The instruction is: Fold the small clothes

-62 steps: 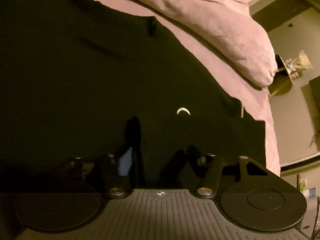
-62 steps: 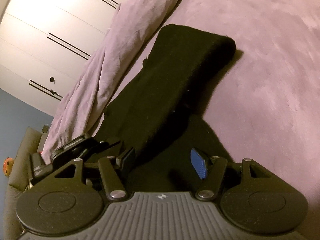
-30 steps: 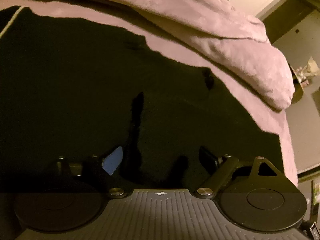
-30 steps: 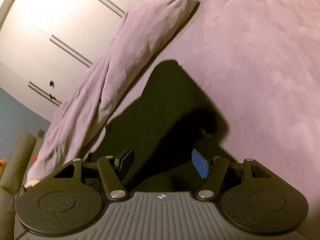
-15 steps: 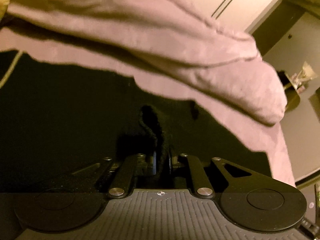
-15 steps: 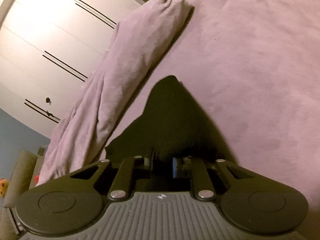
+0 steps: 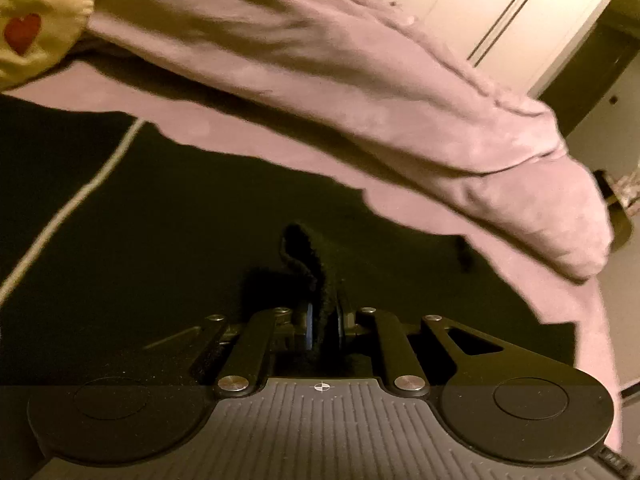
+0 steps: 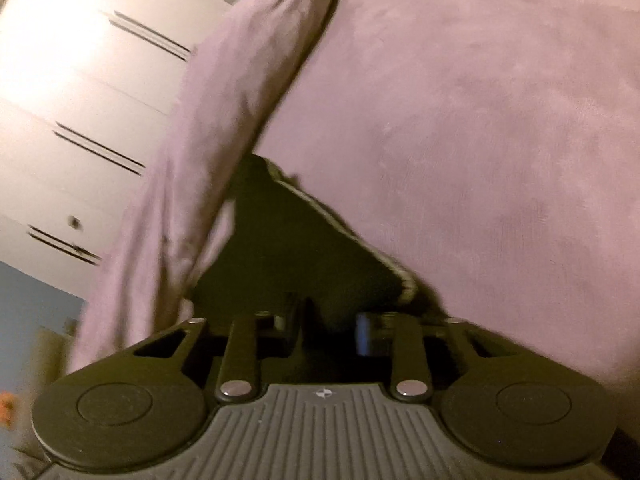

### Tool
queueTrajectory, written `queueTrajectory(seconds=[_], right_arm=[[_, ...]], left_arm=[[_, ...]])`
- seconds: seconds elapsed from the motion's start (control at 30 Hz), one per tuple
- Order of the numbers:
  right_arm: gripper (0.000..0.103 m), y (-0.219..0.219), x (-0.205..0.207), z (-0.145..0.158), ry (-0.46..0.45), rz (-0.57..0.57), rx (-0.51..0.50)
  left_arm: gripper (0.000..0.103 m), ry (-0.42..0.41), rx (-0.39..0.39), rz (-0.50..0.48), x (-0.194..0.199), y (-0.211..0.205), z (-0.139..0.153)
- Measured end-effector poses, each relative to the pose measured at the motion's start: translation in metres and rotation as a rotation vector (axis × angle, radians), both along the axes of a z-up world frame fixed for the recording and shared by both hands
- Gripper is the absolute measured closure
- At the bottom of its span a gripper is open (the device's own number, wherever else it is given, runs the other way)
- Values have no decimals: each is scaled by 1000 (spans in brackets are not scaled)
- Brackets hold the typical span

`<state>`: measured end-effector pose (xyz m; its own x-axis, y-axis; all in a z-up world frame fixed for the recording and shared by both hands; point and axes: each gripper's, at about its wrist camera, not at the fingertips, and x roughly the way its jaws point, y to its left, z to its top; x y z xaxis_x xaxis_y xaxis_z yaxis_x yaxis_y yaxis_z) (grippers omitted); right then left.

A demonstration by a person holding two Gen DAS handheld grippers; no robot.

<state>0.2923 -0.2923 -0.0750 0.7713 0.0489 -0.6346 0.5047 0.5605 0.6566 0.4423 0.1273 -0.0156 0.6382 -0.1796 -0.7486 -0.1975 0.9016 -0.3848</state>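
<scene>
Pinching a raised fold of cloth, the left gripper [image 7: 323,326] has its fingers [image 7: 308,328] clamped tight on the black garment [image 7: 168,240]. The fuzzy fold sticks up between the two pads and curls over at its top. The rest of the black garment lies spread flat on the bed [image 7: 560,300], filling the left and middle of the left view. A thin pale line [image 7: 80,204] runs slantwise across the cloth on the left side. Past the far edge of the garment comes a strip of pink bed cover, and then a rolled pink blanket [image 7: 360,92] that lies across the bed. A yellow cushion with a red heart [image 7: 32,28] sits in the far left corner. Behind the blanket stand pale wardrobe doors [image 7: 460,8] with dark lines on them.

In the right view, the right gripper [image 8: 328,330] also has its fingers [image 8: 366,332] pulled in and clamped on the black garment [image 8: 296,256]. The dark cloth runs up and away from the fingers in a wedge shape. It has a pale striped edge [image 8: 360,240] along its right side. This view is a bit blurry. The pink bed [image 8: 480,120] spreads wide to the right of the cloth. The rolled pink blanket [image 8: 224,120] runs along its left. Farther back are the pale wardrobe doors [image 8: 80,80] and a blue wall [image 8: 28,312].
</scene>
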Motion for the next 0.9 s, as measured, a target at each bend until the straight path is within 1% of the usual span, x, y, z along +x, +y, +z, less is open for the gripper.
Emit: queueTrajectory(seconds=[0.03, 0.1, 0.17, 0.2, 0.23, 0.27, 0.3, 0.33, 0.37, 0.4, 0.43, 0.47, 0.53, 0.57, 0.63, 0.73, 0.77, 0.83, 0.9], right_arm=[[87, 3, 1, 0, 5, 13, -35], [87, 13, 5, 4, 23, 56, -138], [88, 23, 7, 7, 42, 95, -229], [87, 27, 9, 8, 51, 112, -268], [87, 29, 10, 9, 59, 124, -297], [87, 33, 9, 11, 66, 132, -319], [87, 37, 10, 13, 76, 142, -344], [86, 42, 12, 14, 89, 153, -366], [83, 47, 13, 17, 102, 168, -399], [82, 53, 11, 20, 114, 181, -427], [79, 58, 9, 23, 128, 201, -455], [76, 63, 7, 26, 135, 216, -477], [71, 77, -1, 34, 133, 244, -510], [70, 85, -7, 36, 126, 264, -516], [69, 102, -19, 37, 118, 306, -508], [68, 128, -26, 31, 135, 377, -482], [68, 138, -29, 30, 140, 394, -477], [67, 157, -32, 29, 138, 418, -487], [64, 174, -32, 28, 135, 427, -513]], left_arm=[[90, 15, 10, 0, 0, 1, -6], [90, 56, 20, 7, 0, 2, -19], [88, 87, 57, -10, 0, -2, -29], [84, 94, 83, -22, -1, -5, -32], [76, 90, 109, -29, -2, -6, -33], [71, 83, 130, -30, -4, -5, -32], [62, 83, 145, -27, -5, -3, -31], [58, 86, 152, -21, -7, 0, -31], [57, 81, 143, -16, -9, 7, -28], [50, 74, 135, -7, -12, 14, -26], [40, 75, 131, 8, -15, 21, -23], [36, 75, 118, 39, -21, 35, -20], [24, 48, 70, 91, -36, 62, -15], [22, 36, 49, 131, -48, 82, -12], [20, 9, 19, 203, -69, 117, -9], [18, -18, -17, 345, -100, 185, -11], [18, -14, -37, 407, -108, 213, -16], [19, -7, -99, 525, -118, 260, -24], [20, -26, -150, 628, -123, 305, -32]])
